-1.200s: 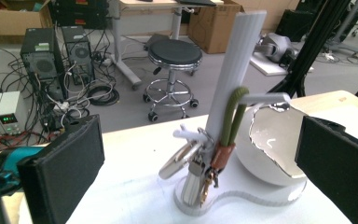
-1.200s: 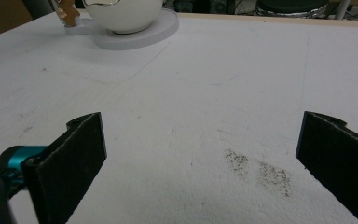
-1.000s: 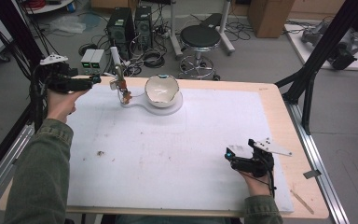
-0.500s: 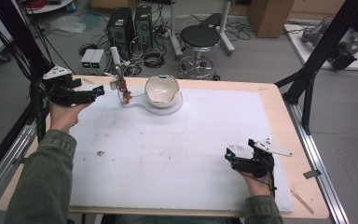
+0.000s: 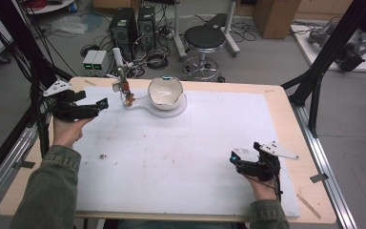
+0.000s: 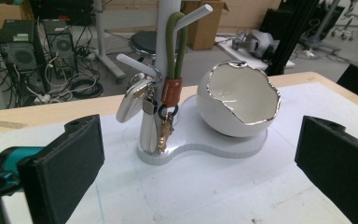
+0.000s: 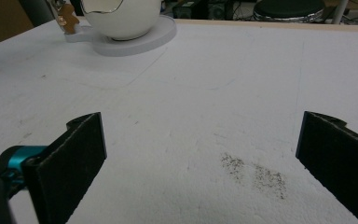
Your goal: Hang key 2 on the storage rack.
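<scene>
A white stand (image 5: 138, 106) at the table's back holds an upright post (image 6: 165, 28) with pegs and a cracked-egg bowl (image 5: 165, 90) (image 6: 240, 100). A green strap (image 6: 175, 51) with a brown tab, a silver key fob (image 6: 133, 105) and a small charm hang from the pegs. My left gripper (image 5: 102, 102) (image 6: 200, 168) is open, held left of the stand and pointing at it, apart from it. My right gripper (image 5: 233, 156) (image 7: 200, 158) rests open at the front right over the bare white mat (image 5: 186, 157). The bowl (image 7: 121, 16) lies far ahead of it.
A stool (image 5: 205, 38) and computer towers (image 5: 133, 24) stand on the floor behind the table. Black frame posts (image 5: 314, 81) rise at both sides. A thin wooden stick (image 5: 310, 206) lies near the front right corner. Dark specks (image 7: 251, 172) mark the mat.
My left gripper has drawn back from the stand toward the person, lower in the high view. The right gripper has stayed put.
</scene>
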`<state>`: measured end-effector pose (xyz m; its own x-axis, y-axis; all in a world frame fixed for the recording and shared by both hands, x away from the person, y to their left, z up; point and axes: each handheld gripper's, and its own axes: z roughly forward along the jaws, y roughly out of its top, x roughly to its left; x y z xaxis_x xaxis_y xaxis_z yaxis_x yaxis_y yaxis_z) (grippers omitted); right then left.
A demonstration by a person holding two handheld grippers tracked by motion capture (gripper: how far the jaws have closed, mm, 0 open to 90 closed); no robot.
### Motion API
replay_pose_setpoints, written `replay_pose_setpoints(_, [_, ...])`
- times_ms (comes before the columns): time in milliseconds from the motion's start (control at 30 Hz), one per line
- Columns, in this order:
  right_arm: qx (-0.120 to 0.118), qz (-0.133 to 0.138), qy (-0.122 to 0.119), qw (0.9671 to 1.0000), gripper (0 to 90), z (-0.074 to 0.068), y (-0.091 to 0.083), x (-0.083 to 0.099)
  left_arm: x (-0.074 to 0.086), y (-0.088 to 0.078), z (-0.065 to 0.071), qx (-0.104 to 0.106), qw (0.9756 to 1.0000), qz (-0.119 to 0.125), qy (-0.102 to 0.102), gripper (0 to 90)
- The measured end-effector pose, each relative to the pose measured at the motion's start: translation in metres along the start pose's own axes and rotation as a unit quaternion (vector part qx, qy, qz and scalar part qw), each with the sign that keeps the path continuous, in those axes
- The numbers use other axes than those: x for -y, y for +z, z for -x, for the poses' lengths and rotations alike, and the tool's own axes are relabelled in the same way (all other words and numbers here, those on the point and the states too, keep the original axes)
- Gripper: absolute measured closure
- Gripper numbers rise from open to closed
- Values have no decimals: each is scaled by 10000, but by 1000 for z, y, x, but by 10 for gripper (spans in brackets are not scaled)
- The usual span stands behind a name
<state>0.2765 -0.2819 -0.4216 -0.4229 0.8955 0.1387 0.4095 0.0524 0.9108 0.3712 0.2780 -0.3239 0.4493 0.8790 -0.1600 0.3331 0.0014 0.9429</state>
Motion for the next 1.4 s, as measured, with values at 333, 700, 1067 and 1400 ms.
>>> replay_pose_setpoints(333, [13, -15, -15, 10000, 5, 0, 0, 1, 31, -13, -6, -102, 9998, -38, -166, 17])
replay_pose_setpoints(700, [11, -113, -34, 9999, 5, -1, 3, 2, 56, -37, 9, -307, 9989, -15, 367, 17])
replay_pose_setpoints(1067, [20, -106, -18, 9999, 5, 0, 2, 3, 83, -48, 20, -261, 9976, 62, 641, 17])
replay_pose_setpoints(1400, [-23, -83, 2, 10000, 5, -2, 2, 4, 107, -67, 18, -455, 9974, 192, 524, 17])
